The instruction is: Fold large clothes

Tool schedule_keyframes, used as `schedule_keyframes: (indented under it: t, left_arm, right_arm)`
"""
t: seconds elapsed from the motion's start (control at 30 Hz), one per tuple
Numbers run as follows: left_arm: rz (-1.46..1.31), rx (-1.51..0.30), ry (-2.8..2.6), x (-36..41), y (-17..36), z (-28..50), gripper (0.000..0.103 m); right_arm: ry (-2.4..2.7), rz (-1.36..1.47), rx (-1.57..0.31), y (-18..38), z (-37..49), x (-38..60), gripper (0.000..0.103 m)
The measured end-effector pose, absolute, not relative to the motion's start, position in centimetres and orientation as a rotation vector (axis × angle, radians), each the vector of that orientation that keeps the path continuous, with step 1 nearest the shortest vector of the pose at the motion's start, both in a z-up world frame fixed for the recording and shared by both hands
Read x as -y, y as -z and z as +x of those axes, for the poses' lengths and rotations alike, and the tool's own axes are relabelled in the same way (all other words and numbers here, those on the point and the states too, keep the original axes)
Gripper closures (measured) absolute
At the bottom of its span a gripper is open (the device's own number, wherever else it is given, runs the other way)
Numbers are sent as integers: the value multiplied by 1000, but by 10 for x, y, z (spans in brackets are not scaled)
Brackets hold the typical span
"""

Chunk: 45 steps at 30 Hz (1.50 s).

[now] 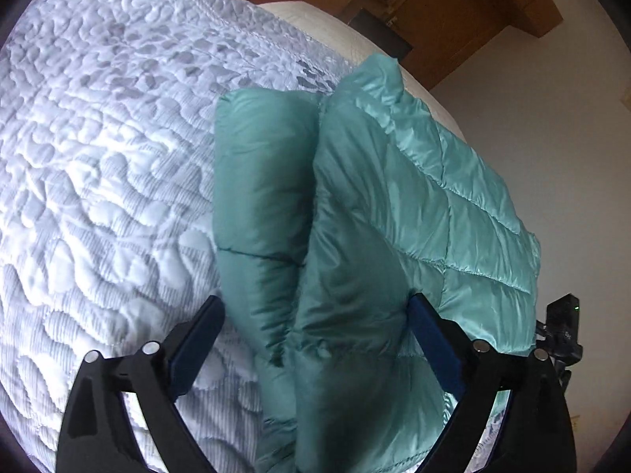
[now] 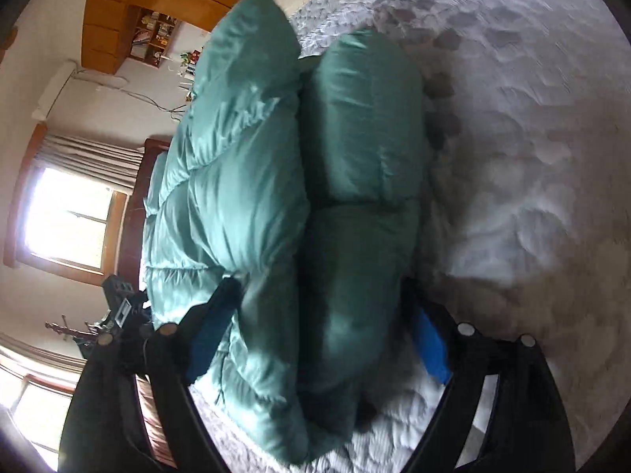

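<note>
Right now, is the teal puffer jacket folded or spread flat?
Folded: the teal puffer jacket lies doubled into two thick puffy layers side by side on the quilted bedspread, not spread out.

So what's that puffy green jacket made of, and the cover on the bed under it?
The teal jacket looks like thin, glossy nylon-type shell over soft filling: it shines, and stitched lines split it into puffy panels. The bed cover seems to be quilted white-and-grey fabric with a slight sheen; raised, stitched swirls show padding.

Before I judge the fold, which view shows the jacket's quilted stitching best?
The left wrist view: the teal puffer jacket is sharp there, its stitched seams clear across the lit panels. The right wrist view shows the same folded jacket, but blurred and darker.
</note>
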<state>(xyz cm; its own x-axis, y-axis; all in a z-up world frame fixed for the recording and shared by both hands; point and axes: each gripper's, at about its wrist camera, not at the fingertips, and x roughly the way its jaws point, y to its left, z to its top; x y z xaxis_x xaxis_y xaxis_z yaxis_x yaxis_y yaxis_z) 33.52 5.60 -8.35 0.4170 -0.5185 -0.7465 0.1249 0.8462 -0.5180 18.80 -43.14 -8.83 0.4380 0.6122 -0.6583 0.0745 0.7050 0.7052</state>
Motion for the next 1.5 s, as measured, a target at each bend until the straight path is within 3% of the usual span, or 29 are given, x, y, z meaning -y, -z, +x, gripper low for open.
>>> schedule_keyframes:
  t: [0.13,0.17,0.23,0.37,0.6,0.73,0.93,1.17,1.27,1.33,1.5]
  left_arm:
    - [-421,-1079,434,-43,82,333,49]
    - [-428,-1077,435,-42,80,331,60]
    - [-427,-1071,434,-42,74,327,70]
    - [-438,-1052,466,-43,57,305,78]
    - [-374,-1019,605,-25,29,245,77]
    - [-315,-1055,631,-13,42,225,73]
    - [-360,-1089,618,-17,87,224,53]
    - [-345,-1059,589,-15,88,212,51]
    - [-319,-1072,533,-14,80,211,41]
    - [-298,-1059,494,-16,68,209,41]
    - [-205,-924,381,-25,16,187,39]
  right_arm:
    - [-425,742,-1090,86,188,422,64]
    - [-439,743,-1078,82,184,423,68]
    - [-468,748,-1051,76,179,427,80]
    - [-516,734,-978,46,149,438,85]
    - [-496,711,-945,22,67,462,86]
    - [-448,748,-1007,48,32,473,85]
    - [-465,871,-1064,104,38,481,81]
    - [-472,891,-1056,114,34,485,79]
    - [-444,838,-1043,103,29,482,66]
    - [-418,783,-1021,94,16,482,53]
    - [-397,769,-1007,83,-11,489,48]
